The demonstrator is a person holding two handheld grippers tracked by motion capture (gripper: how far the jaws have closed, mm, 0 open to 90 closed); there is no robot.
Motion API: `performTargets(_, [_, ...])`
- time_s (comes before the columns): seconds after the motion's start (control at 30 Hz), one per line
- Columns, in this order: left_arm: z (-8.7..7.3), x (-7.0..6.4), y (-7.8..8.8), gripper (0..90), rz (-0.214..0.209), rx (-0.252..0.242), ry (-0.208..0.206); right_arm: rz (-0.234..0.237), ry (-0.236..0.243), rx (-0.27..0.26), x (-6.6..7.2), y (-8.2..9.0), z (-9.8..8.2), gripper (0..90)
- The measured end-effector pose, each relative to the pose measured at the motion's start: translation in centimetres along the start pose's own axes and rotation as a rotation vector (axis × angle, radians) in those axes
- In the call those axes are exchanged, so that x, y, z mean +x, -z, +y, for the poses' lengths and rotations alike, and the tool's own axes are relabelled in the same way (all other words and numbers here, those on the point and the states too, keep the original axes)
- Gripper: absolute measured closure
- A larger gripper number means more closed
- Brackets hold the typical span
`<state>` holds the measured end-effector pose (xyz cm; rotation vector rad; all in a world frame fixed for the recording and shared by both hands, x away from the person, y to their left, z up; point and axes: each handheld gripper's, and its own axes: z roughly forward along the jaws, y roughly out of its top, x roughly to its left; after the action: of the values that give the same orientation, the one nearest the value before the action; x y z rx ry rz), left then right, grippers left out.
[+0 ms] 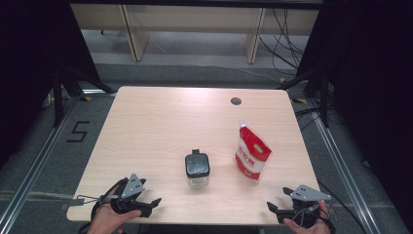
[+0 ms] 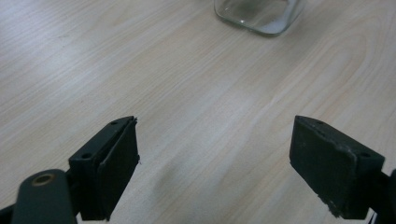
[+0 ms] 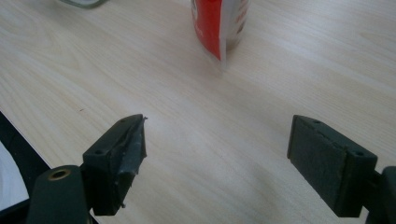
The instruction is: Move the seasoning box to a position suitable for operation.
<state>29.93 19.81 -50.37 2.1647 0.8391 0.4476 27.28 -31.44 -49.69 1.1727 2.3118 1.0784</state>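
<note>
At about 7 o'clock on the light wooden desk (image 1: 160, 117), near its front edge, the left tool (image 1: 155, 204) sits in the person's left hand (image 1: 108, 219) with its jaws pointing toward the middle of the desk. Its jaws are spread wide with nothing between them; the left gripper view shows only bare wood grain in the gap, and the pads touch nothing.

Ahead of it, just below the desk's centre at roughly 6 o'clock, stands a square glass jar (image 1: 197, 170) with a black clip lid, upright and well apart from both tools. From above the lid hides what is inside; the left gripper view catches the clear base of the glass jar (image 2: 259, 16) at its upper edge.

To the right, near 4 o'clock, a red and white stand-up pouch (image 1: 252, 152) with a white spout stands upright, near the jar but not touching it. The right gripper view shows the pouch's (image 3: 218, 28) narrow lower edge resting on the desk.

At 5 o'clock, by the front right corner, the right tool (image 1: 271, 208) is in the right hand (image 1: 311, 223), jaws likewise wide apart, empty, clear of the pouch.
</note>
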Motion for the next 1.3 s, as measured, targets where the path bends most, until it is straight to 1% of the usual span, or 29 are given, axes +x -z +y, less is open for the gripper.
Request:
performTargets(0.03, [0.0, 0.1, 0.0, 15.2, 0.007, 0.006, -0.007, 0.0, 0.0, 0.0, 0.0, 0.0, 0.0, 20.5])
performTargets(0.07, [0.0, 0.1, -0.1, 15.3, 0.001, -0.001, 0.012, -0.001, 0.0, -0.006, -0.1, -0.1, -0.1, 20.6])
performTargets(0.1, [0.1, 0.3, 0.1, 15.3, 0.01, 0.011, -0.007, -0.001, 0.0, -0.006, -0.1, -0.1, -0.1, 20.6])
performTargets(0.13, [0.0, 0.2, -0.1, 15.5, 0.008, -0.003, 0.02, -0.001, -0.003, -0.006, -0.1, -0.1, -0.1, 20.7])
performTargets(0.2, [0.1, 0.4, -0.1, 16.8, 0.0, -0.002, 0.009, 0.004, -0.006, -0.008, -0.1, -0.1, -0.1, 20.9])
performTargets(0.23, [0.1, 0.4, -0.2, 17.6, 0.0, -0.005, 0.025, -0.002, -0.002, -0.006, 0.0, 0.0, 0.0, 21.1])
performTargets(0.27, [0.2, 0.5, -0.2, 19.7, 0.004, -0.001, 0.003, 0.006, 0.009, -0.005, 0.0, 0.0, 0.0, 21.7])
performTargets(0.43, [0.3, 0.4, -0.4, 20.1, 0.015, 0.012, 0.03, 0.007, 0.027, -0.008, 0.0, 0.0, 0.1, 23.7])
performTargets(0.5, [0.5, 0.4, -0.4, 20.7, 0.011, 0.007, 0.039, 0.008, 0.02, -0.014, 0.0, 0.0, 0.1, 24.0])
performTargets(0.53, [0.9, 0.6, -0.4, 21.1, 0.012, 0.006, 0.013, 0.011, 0.021, -0.016, 0.0, 0.0, 0.1, 24.0])
performTargets(0.63, [1.2, 0.7, -0.3, 21.6, 0.02, 0.009, 0.023, 0.015, 0.036, -0.028, -0.1, -0.1, 0.1, 24.2])
performTargets(0.67, [1.4, 0.7, -0.3, 21.8, 0.01, 0.008, 0.032, 0.011, -0.017, -0.013, 0.3, 0.1, 0.1, 24.3])
performTargets(0.7, [1.6, 0.7, -0.3, 22.0, 0.008, -0.017, 0.038, 0.009, -0.01, -0.014, 0.3, 0.1, 0.1, 24.3])
performTargets(0.73, [1.9, 0.8, -0.2, 22.4, 0.007, -0.023, 0.041, 0.009, -0.01, -0.015, 0.3, 0.1, 0.1, 24.3])
performTargets(0.77, [2.2, 0.9, 0.0, 23.4, 0.009, -0.016, 0.042, 0.009, 0.013, -0.023, 0.1, 0.1, 0.1, 24.3])
performTargets(0.8, [2.7, 0.9, 0.1, 23.5, 0.001, -0.034, 0.058, -0.002, 0.022, -0.028, 0.0, 0.1, 0.2, 24.3])
performTargets(0.83, [2.7, 0.9, 0.1, 23.8, 0.001, -0.034, 0.058, 0.007, 0.02, -0.032, 0.0, 0.0, 0.2, 24.3])
performTargets(0.87, [3.0, 0.7, 0.1, 24.5, -0.002, -0.054, 0.071, 0.004, 0.022, -0.032, 0.0, 0.0, 0.2, 24.3])
performTargets(0.93, [3.6, 0.8, 0.3, 25.9, -0.011, -0.061, 0.061, 0.009, 0.018, -0.031, 0.0, 0.0, 0.2, 24.3])
performTargets(0.97, [4.3, 0.6, 0.4, 28.1, -0.015, -0.08, 0.06, 0.01, 0.013, -0.029, 0.0, 0.1, 0.2, 24.4])
performTargets(1.0, [4.3, 0.6, 0.4, 28.8, -0.015, -0.08, 0.06, 0.01, 0.015, -0.031, 0.0, 0.1, 0.2, 24.7])
performTargets(1.03, [4.7, 0.7, 0.6, 30.5, -0.021, -0.077, 0.043, 0.013, -0.005, -0.03, 0.2, 0.2, 0.2, 24.7])
performTargets(1.1, [5.5, 0.8, 0.5, 32.9, -0.039, -0.089, 0.05, 0.008, -0.001, -0.026, 0.2, 0.2, 0.2, 24.7])
performTargets(1.13, [5.9, 0.7, 0.4, 35.6, -0.036, -0.097, 0.058, 0.01, 0.016, -0.029, 0.2, 0.1, 0.3, 24.7])
performTargets(1.17, [6.2, 0.9, 0.4, 38.9, -0.037, -0.092, 0.031, 0.007, 0.012, -0.024, 0.3, 0.2, 0.3, 24.8])
performTargets(1.2, [6.6, 0.8, 0.2, 44.4, -0.042, -0.112, 0.038, 0.01, 0.021, -0.031, 0.2, 0.1, 0.3, 24.9])
performTargets(1.23, [6.9, 0.9, 0.0, 48.6, -0.053, -0.114, 0.015, 0.006, 0.033, -0.039, 0.2, 0.0, 0.3, 25.3])
performTargets(1.27, [7.3, 0.8, 0.0, 52.7, -0.058, -0.112, 0.022, 0.007, 0.034, -0.04, 0.2, 0.0, 0.3, 25.6])
performTargets(1.3, [7.9, 0.7, -0.2, 57.9, -0.059, -0.104, -0.015, 0.009, 0.034, -0.039, 0.2, 0.0, 0.3, 25.6])
